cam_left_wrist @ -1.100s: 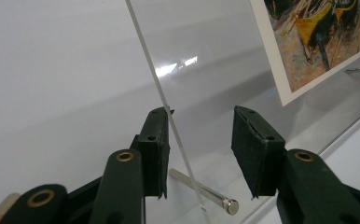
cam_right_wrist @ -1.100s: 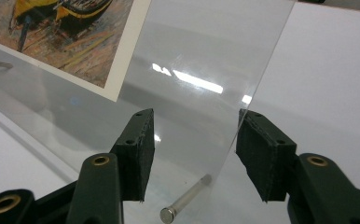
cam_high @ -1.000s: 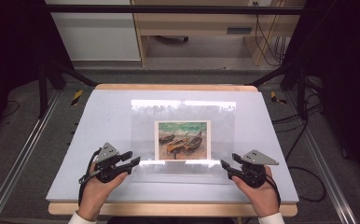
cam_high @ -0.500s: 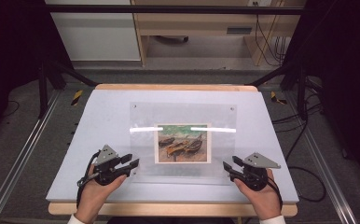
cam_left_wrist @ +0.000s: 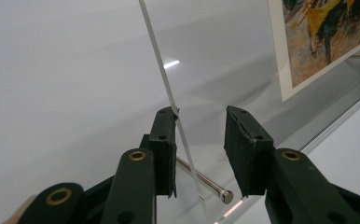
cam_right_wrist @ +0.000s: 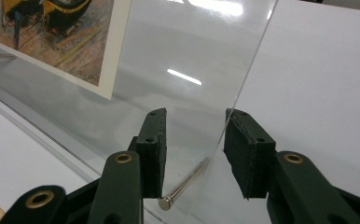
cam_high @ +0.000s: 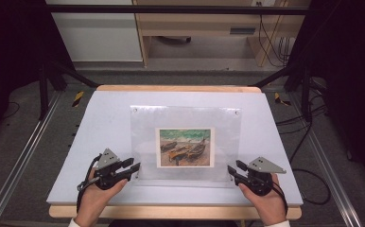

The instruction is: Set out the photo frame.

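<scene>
The left gripper, at the lower left of the high view, has its black jaws partly spread around the left edge of the clear acrylic picture frame; they have just been closing. In the left gripper view the sheet's thin edge touches the left pad, while the right pad stands apart from it, so nothing is pinched. A small metal standoff pin lies low between the jaws.

The right gripper, at the lower right of the high view, has likewise been closing around the frame's right edge. In its own view the edge runs just beside the right pad, with a gap to the left pad.

The frame, holding a painted print of boats, sits tilted at the middle of the white tabletop.
</scene>
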The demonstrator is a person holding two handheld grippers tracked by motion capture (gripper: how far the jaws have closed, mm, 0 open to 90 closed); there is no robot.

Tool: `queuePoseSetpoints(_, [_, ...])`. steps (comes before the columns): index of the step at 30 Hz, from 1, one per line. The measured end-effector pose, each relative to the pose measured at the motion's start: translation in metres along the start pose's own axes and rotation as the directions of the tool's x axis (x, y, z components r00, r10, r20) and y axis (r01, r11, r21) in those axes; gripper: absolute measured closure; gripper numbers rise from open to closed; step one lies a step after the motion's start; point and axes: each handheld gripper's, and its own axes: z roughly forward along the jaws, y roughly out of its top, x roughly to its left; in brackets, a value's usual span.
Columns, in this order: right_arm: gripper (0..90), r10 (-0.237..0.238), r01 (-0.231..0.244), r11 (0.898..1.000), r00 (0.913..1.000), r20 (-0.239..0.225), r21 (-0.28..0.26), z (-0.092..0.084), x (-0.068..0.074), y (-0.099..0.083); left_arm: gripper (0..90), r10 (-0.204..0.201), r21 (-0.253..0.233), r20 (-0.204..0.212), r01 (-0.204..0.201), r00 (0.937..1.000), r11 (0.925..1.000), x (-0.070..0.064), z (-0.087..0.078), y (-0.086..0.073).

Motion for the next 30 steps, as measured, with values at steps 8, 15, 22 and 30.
queuePoseSetpoints(8, [61.2, -0.002, 0.002, 1.000, 1.0000, 0.004, -0.003, -0.0014, 0.0008, -0.0016, 64.7, 0.006, 0.005, 0.002, -0.006, 1.0000, 1.0000, -0.0004, -0.0012, -0.0009])
queuePoseSetpoints(15, [62.1, -0.010, 0.010, 1.000, 0.9999, 0.002, 0.004, -0.0027, 0.0022, -0.0039, 64.9, -0.003, 0.023, 0.024, 0.002, 0.9997, 0.9997, -0.0023, -0.0023, -0.0021])
queuePoseSetpoints(22, [63.8, -0.014, 0.014, 1.000, 0.9999, 0.002, 0.008, -0.0045, 0.0028, -0.0053, 65.8, -0.006, 0.028, 0.021, 0.005, 0.9998, 0.9996, -0.0037, -0.0031, -0.0025])
queuePoseSetpoints(30, [66.0, -0.013, 0.013, 1.000, 0.9999, 0.001, 0.010, -0.0061, 0.0024, -0.0064, 66.7, 0.006, 0.041, 0.020, -0.006, 0.9998, 0.9991, -0.0045, -0.0047, -0.0028])
